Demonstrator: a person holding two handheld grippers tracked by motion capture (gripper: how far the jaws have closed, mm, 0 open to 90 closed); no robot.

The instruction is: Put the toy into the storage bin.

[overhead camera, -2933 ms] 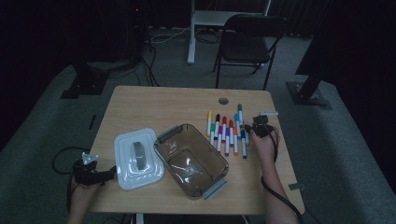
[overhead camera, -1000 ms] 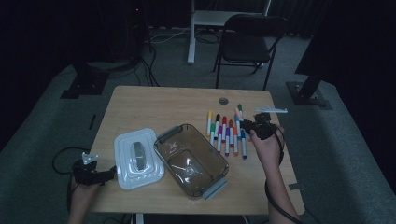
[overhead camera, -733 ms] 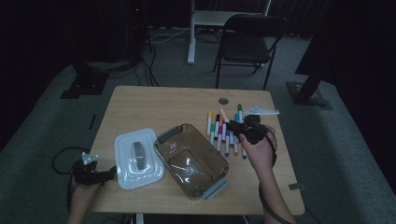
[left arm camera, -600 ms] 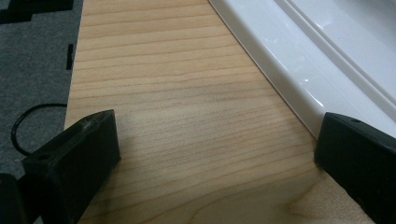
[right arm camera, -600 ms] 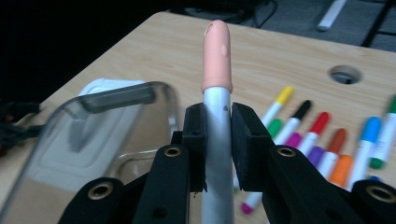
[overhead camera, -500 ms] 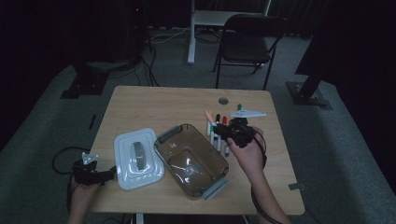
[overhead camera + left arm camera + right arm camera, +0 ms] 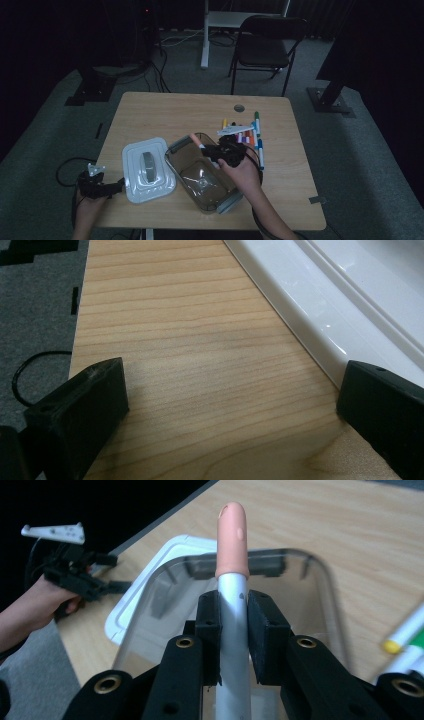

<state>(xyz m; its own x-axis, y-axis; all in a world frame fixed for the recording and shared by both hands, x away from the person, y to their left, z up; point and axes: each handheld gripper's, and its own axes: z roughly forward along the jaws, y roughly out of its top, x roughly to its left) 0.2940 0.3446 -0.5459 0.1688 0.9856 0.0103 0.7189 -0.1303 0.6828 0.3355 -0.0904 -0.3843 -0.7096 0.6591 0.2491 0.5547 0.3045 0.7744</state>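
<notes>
— Wooden table [image 7: 165, 112], dim room: where's the marker [image 7: 231, 570]?
— Clamped in the right gripper [image 7: 233, 625], over the clear container [image 7: 186, 161].
— Next?
— Lower it inside before releasing, I'd say. Left gripper [image 7: 230, 405] rests spread wide beside the white lid [image 7: 350, 305].

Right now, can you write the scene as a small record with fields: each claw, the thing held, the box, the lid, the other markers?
right claw: shut on a marker, over the container's rim
marker: silver barrel, peach-pink cap, pointing across the container
container: clear, open, on the table; what lies inside cannot be told
lid: white, flat on the table, left of the container
left claw: open, low over the table at the lid's edge, holding nothing
other markers: a row on the table, right of the container
table: light wood
</notes>
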